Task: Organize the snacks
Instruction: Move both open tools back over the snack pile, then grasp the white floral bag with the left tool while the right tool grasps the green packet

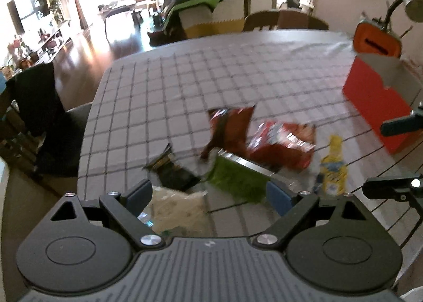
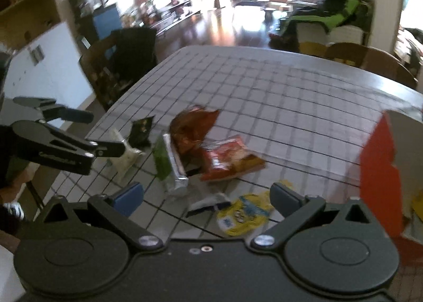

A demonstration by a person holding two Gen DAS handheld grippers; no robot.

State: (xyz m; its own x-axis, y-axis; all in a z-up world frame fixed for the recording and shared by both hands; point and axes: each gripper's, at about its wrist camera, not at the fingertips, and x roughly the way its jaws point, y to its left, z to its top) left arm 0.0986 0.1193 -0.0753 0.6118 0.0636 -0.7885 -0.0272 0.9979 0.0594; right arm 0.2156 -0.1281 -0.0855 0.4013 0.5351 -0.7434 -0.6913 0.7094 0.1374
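Note:
Several snack packets lie in a loose pile on the checked tablecloth [image 1: 185, 85]. A pale packet [image 1: 177, 209] and a green packet [image 1: 235, 180] sit just beyond my left gripper [image 1: 208, 196], which is open with nothing gripped. A black packet [image 1: 171, 169], a brown bag [image 1: 232, 127], a red bag [image 1: 283, 143] and a yellow packet [image 1: 333, 167] lie further out. In the right wrist view my right gripper [image 2: 208, 196] is open over the yellow packet [image 2: 246, 214], with the red bag [image 2: 230, 159] and green packet [image 2: 162, 159] ahead. An open red box [image 2: 380, 169] stands to its right.
The red box [image 1: 375, 95] stands at the table's right side, an orange container [image 1: 375, 42] and a lamp behind it. Chairs stand at the far edge [image 1: 280, 20] and the left [image 1: 39, 116]. The left gripper [image 2: 79, 140] shows at the left of the right wrist view.

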